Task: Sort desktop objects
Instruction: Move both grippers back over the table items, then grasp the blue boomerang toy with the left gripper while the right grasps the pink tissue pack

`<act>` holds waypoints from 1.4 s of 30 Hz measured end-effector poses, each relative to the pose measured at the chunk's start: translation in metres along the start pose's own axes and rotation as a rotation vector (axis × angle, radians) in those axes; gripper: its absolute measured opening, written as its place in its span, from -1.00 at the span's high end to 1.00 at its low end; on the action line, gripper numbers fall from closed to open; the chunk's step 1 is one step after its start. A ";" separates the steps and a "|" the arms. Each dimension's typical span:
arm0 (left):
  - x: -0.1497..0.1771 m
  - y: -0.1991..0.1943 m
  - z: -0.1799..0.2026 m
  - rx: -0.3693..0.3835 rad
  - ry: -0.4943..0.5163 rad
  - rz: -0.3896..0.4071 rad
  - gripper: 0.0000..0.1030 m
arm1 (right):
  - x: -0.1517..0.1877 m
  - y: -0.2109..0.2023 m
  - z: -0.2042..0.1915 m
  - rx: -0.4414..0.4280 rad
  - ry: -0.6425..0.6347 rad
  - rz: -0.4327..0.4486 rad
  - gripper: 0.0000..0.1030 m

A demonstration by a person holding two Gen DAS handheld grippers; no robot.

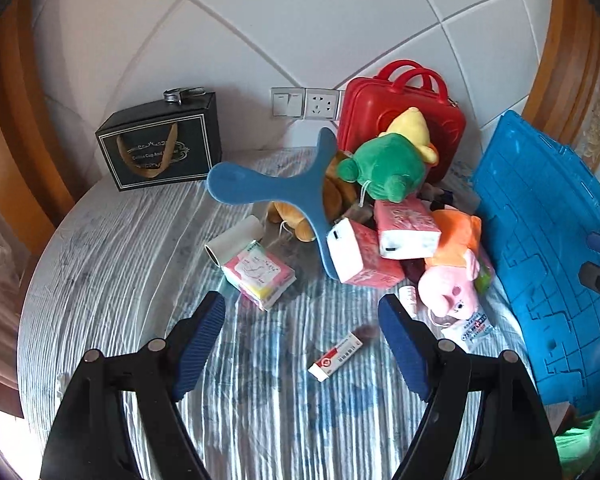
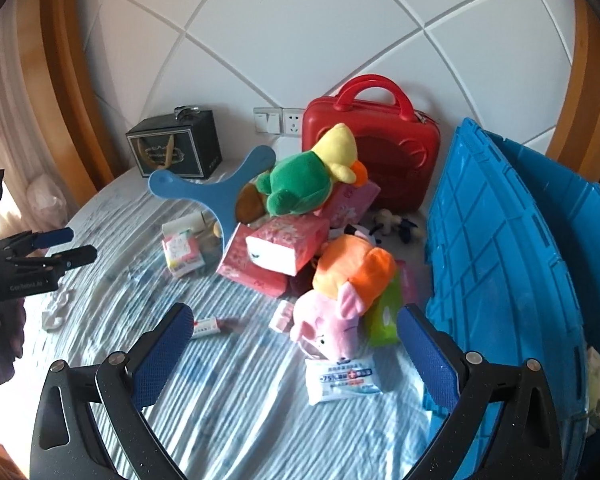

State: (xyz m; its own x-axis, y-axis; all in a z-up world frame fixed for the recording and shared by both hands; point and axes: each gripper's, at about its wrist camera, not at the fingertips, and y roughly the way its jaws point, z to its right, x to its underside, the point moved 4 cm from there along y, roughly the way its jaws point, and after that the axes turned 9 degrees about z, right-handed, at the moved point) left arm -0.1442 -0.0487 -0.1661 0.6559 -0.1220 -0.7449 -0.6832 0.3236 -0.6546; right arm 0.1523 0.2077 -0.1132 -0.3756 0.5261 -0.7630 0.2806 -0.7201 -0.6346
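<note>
Left gripper [image 1: 302, 334] jaws wide, nothing btwn them; small white-and-red eraser [image 1: 335, 356] lies on the striped blue-white cloth-covered counter [image 1: 120, 280] just ahead, prob. the easiest first pick since it sits apart from the pile. Right gripper [image 2: 294, 346] jaws also wide & empty, aimed at the pink plush pig [image 2: 328, 326], which rests on a white wet-wipes pack [image 2: 342, 380]. Beyond: heap of pink tissue packs [image 1: 406, 226], green plush toy [image 1: 382, 166] on top, blue three-armed foam boomerang [image 1: 276, 184] leaning in. Blue plastic crate [image 2: 500, 264] stands tilted at the right, likely the sorting bin. Red hard-shell case [image 2: 380, 144] props against the wall.
</note>
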 end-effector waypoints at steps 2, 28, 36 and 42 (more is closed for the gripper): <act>-0.002 0.014 -0.013 -0.010 -0.010 -0.002 -0.53 | 0.000 0.018 -0.001 0.006 0.005 -0.013 -1.00; -0.067 0.183 -0.086 0.189 -0.140 0.052 0.55 | 0.030 0.191 0.001 0.104 -0.012 -0.183 -1.00; -0.050 0.091 -0.077 0.218 -0.143 0.177 0.86 | 0.010 0.236 -0.005 0.109 0.074 -0.188 -1.00; -0.024 0.039 -0.096 0.201 -0.184 0.218 0.86 | 0.009 0.262 -0.014 0.093 0.157 -0.245 -1.00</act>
State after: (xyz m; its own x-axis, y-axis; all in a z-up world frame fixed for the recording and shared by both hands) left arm -0.2171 -0.1231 -0.1859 0.5608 0.1353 -0.8168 -0.7486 0.5044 -0.4304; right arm 0.2345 0.0301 -0.2876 -0.2786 0.7478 -0.6027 0.1140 -0.5973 -0.7938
